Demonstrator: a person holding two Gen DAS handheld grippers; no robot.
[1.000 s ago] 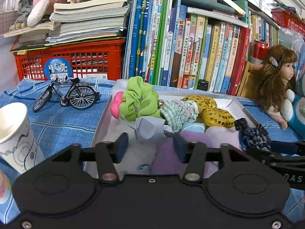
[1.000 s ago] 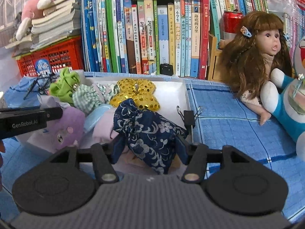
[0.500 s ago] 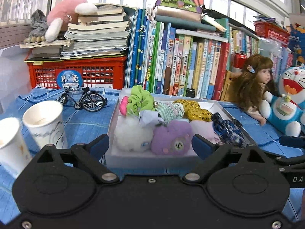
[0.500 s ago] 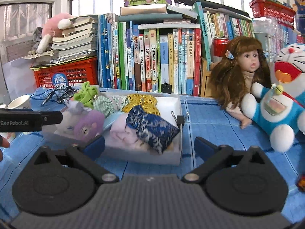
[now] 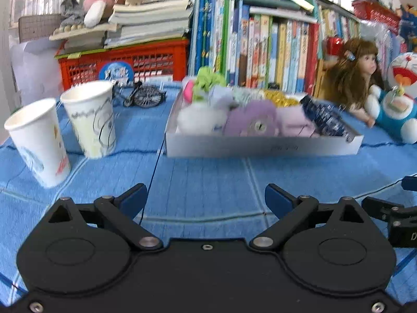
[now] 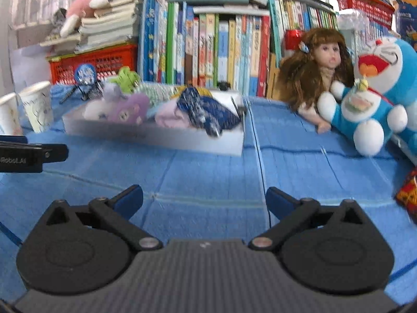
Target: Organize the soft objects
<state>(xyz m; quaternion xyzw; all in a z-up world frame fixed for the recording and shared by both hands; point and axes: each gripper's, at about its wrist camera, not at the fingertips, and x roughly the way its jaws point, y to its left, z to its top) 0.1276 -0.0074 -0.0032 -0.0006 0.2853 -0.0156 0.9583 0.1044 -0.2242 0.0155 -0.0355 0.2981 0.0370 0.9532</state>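
A white shallow box (image 5: 260, 147) sits on the blue cloth and holds several soft things: a white plush (image 5: 198, 117), a purple plush (image 5: 250, 121), a pink pouch (image 5: 294, 125), a navy floral pouch (image 5: 325, 117), a green scrunchie (image 5: 208, 80) and a gold piece (image 5: 280, 99). The box also shows in the right wrist view (image 6: 156, 134), with the navy pouch (image 6: 208, 112) at its right end. My left gripper (image 5: 206, 200) is open and empty, well back from the box. My right gripper (image 6: 204, 199) is open and empty, also back from it.
Two paper cups (image 5: 88, 120) stand left of the box, a toy bicycle (image 5: 140, 95) behind them. A red crate (image 5: 122, 65) and a row of books (image 5: 255, 49) line the back. A doll (image 6: 320, 73) and a blue cat plush (image 6: 370, 104) sit right. A red-patterned item (image 6: 409, 195) lies far right.
My right gripper let go of the navy pouch in the box. Both grippers opened wide and drew back from the box toward the front of the table.
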